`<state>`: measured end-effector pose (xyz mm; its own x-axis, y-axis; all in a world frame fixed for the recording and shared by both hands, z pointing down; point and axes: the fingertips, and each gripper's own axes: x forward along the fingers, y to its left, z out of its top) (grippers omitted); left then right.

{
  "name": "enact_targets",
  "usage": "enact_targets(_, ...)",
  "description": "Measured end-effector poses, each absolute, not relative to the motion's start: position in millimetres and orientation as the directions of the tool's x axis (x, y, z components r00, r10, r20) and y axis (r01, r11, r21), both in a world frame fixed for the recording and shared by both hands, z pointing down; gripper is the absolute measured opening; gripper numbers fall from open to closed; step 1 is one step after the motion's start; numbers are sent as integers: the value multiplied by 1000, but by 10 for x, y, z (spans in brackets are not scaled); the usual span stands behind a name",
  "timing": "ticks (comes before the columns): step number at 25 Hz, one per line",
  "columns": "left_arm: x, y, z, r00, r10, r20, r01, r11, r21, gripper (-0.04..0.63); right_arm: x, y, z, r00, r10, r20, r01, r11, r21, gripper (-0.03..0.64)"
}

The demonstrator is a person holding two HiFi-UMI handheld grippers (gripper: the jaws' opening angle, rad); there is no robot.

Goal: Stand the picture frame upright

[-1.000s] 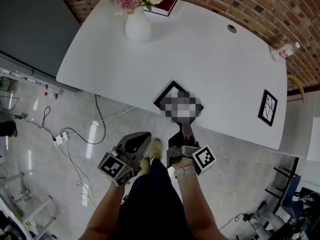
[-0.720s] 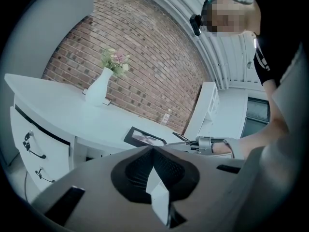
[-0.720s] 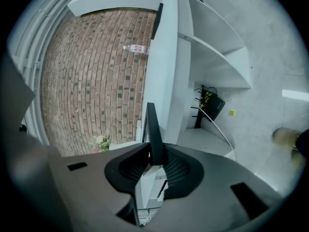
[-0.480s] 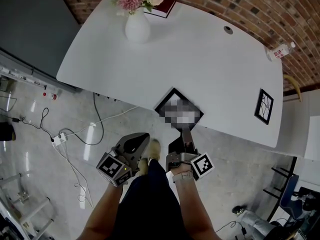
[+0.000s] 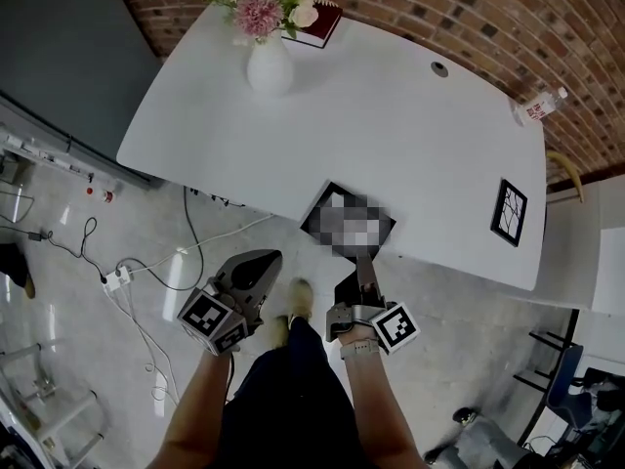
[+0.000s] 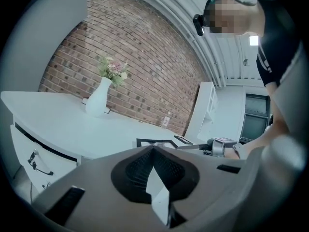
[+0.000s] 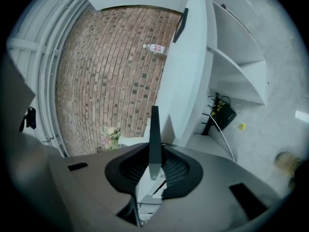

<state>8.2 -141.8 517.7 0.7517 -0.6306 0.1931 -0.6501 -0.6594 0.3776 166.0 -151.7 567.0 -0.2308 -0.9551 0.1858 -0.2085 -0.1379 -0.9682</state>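
The black picture frame (image 5: 314, 211) lies flat at the near edge of the white table (image 5: 410, 135), its middle hidden by a mosaic patch. My right gripper (image 5: 364, 264) reaches in from below the table edge and is shut on the frame's near corner. In the right gripper view the frame's dark edge (image 7: 154, 129) stands pinched between the pads of the right gripper (image 7: 153, 166). My left gripper (image 5: 252, 270) hangs over the floor, left of the frame and away from the table, shut on nothing. From the left gripper (image 6: 153, 153) the frame (image 6: 155, 142) shows flat on the tabletop.
A white vase of flowers (image 5: 270, 62) and a dark red book (image 5: 317, 22) sit at the table's far side. A small black frame (image 5: 508, 213) and a bottle (image 5: 535, 108) are at the right. A white shelf unit (image 5: 586, 252) adjoins the table; cables (image 5: 146, 272) lie on the floor.
The left gripper has drifted left, away from the person's legs. The right gripper has stayed at the frame's near corner. The frame still lies flat.
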Motion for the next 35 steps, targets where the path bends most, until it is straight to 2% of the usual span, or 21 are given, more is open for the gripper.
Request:
enact_targets(8, -34, -1649, 5036, 729, -660, 181, -674, -646, 360, 3, 1630, -1641, 5500, -329, -924, 196, -363, -68, -929, 75)
enact_targets(10, -33, -1708, 5009, 727, -662, 182, -677, -645, 355, 36, 1623, -1698, 5466, -361, -909, 210, -407, -49, -912, 75)
enact_targets(12, -36, -1773, 4977, 723, -665, 184, -681, -643, 350, 40, 1611, -1762, 5432, -393, -892, 224, -457, -22, -889, 75)
enact_targets(20, -103, -2080, 4898, 699, -691, 185, -706, -625, 333, 40, 1462, -2131, 5157, -549, -804, 227, -593, 183, -784, 75)
enact_targets(22, -135, -2210, 4863, 693, -696, 188, -713, -621, 327, 76, 1404, -2255, 5091, -597, -768, 233, -622, 259, -739, 75)
enact_targets(26, -153, -2455, 4816, 684, -703, 194, -723, -618, 311, 85, 1274, -2516, 4875, -673, -701, 236, -654, 414, -633, 74)
enact_targets(35, -208, -2889, 4814, 665, -716, 213, -744, -608, 277, 135, 966, -2809, 4704, -777, -566, 274, -619, 611, -493, 74)
